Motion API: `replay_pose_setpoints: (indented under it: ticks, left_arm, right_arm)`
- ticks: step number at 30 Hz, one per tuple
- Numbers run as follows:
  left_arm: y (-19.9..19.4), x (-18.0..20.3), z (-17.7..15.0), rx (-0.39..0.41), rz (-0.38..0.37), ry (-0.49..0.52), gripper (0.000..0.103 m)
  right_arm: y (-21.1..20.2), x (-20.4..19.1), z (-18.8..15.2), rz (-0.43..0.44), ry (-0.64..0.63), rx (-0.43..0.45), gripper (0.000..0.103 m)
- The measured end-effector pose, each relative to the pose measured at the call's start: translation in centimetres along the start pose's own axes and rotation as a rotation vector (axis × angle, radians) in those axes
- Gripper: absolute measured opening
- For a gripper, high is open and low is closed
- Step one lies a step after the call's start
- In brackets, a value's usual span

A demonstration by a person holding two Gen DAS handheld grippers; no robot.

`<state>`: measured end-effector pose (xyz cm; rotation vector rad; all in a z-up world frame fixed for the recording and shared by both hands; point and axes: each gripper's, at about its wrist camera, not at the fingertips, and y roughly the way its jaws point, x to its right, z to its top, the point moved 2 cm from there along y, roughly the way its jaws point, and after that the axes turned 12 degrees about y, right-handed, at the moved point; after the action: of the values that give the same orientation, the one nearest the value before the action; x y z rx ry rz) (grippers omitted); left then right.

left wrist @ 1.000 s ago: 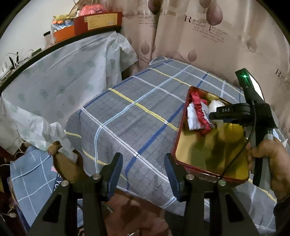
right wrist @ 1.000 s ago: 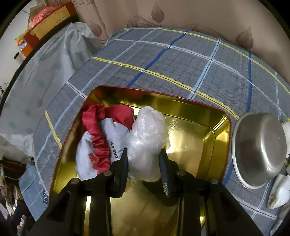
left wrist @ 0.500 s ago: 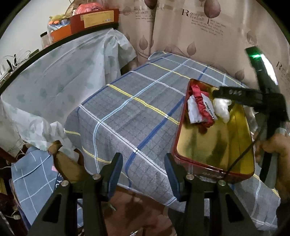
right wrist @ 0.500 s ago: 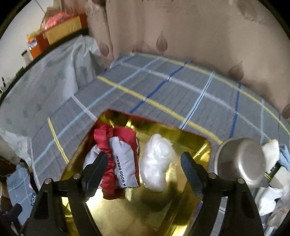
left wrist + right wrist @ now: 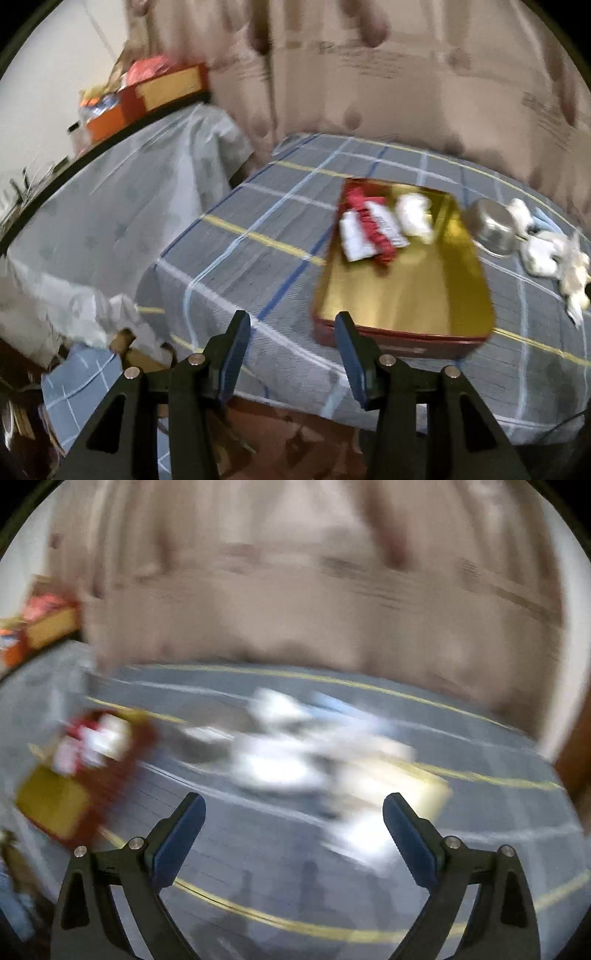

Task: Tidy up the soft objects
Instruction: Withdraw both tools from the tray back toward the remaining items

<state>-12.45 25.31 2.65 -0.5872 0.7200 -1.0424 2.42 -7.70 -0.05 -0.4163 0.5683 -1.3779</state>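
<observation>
Right gripper: jaws spread wide and empty, just been opening; white bundle gripped a second ago, now let go.
Right view: heavy blur, swung off the tray toward the pale heap on the cloth; tray now far left of frame.
Left gripper: half open, nothing between the pads, hanging off the table's near edge; spread unchanged from a second ago.
Tray: red outside, gold inside, sitting on the checked cloth.
White bundle: dropped at the tray's far end, just beside the red-and-white cloth; both in the tray, rest of the floor bare.
Bowl: metal, on the cloth just past the tray's far right corner.
Leftovers: pale soft pieces beyond the bowl, outside the tray; count not clear in the blur.
Change: right gripper gone from over the tray, no longer in the left view.
Meaning: looks like one more item delivered, two in, several to go.
Next, at a guess: right gripper wide enough for another soft piece from the heap; bowl sits close to the route back to the tray, worth a wide berth.
</observation>
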Motion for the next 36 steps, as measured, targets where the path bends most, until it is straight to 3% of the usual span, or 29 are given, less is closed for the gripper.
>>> replay_pose_setpoints:
  ticks: [4,9,11,13,16,22,31,36]
  left_arm:
    - [-1.5,3.4,0.5,0.021,-0.111,0.075,0.049]
    - [-2.3,9.2,2.1,-0.017,-0.323,0.169,0.049]
    - [-2.5,12.2,3.3,-0.029,-0.459,0.212,0.049]
    - [-2.1,15.3,4.4,-0.049,-0.569,0.233,0.051]
    - [-0.4,19.8,6.4,-0.087,-0.706,0.235,0.052]
    - [5.0,26.2,11.1,-0.115,-0.775,0.177,0.052]
    - [11.7,29.7,14.3,-0.179,-0.747,0.131,0.052]
    - [13.5,31.1,14.9,-0.210,-0.774,0.118,0.052]
  right_arm:
    - [-0.1,10.0,-1.5,-0.213,0.027,-0.037,0.096]
    - [1.4,18.3,-2.8,-0.374,0.057,-0.084,0.096]
    - [2.3,20.7,-3.3,-0.396,0.091,-0.114,0.096]
    - [2.6,21.9,-3.5,-0.359,0.157,-0.141,0.096]
    - [2.3,21.5,-3.4,-0.322,0.161,-0.128,0.096]
    - [1.6,19.8,-3.6,-0.277,0.089,-0.104,0.096]
    - [1.5,20.0,-3.3,-0.214,0.119,-0.092,0.096]
    - [1.7,20.0,-3.2,-0.189,0.112,-0.101,0.096]
